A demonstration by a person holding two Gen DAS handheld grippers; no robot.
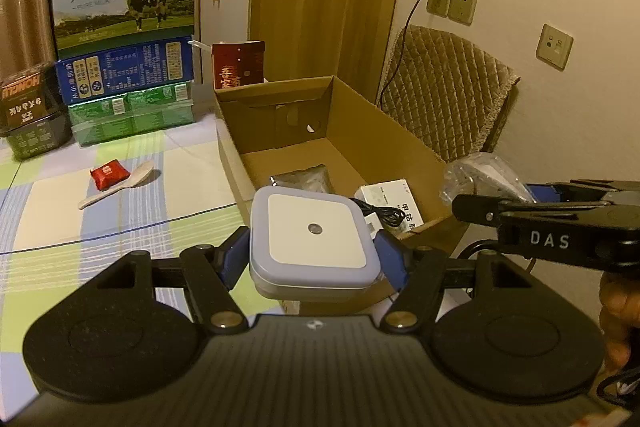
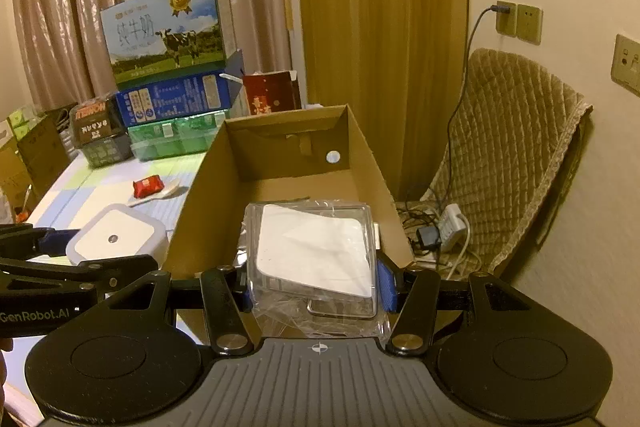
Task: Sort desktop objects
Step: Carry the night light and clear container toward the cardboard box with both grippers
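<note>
My left gripper (image 1: 314,257) is shut on a square white and lilac night light (image 1: 314,239), held above the near left edge of the open cardboard box (image 1: 372,115). In the right wrist view that night light (image 2: 116,241) shows at the left, just outside the box wall. My right gripper (image 2: 316,283) is shut on a clear plastic case with a white square inside (image 2: 316,251), held over the near end of the cardboard box (image 2: 280,139). The right gripper (image 1: 560,223) also shows at the right of the left wrist view. Inside the box lie a grey packet (image 1: 304,179), a white carton (image 1: 394,201) and a black cable (image 1: 384,215).
A red snack packet (image 1: 109,174) and a pale spoon (image 1: 120,185) lie on the checked tablecloth (image 1: 80,227). Stacked milk cartons (image 1: 124,27) and a dark red box (image 1: 238,65) stand at the back. A padded chair (image 2: 508,155) and a power strip (image 2: 450,227) are to the right.
</note>
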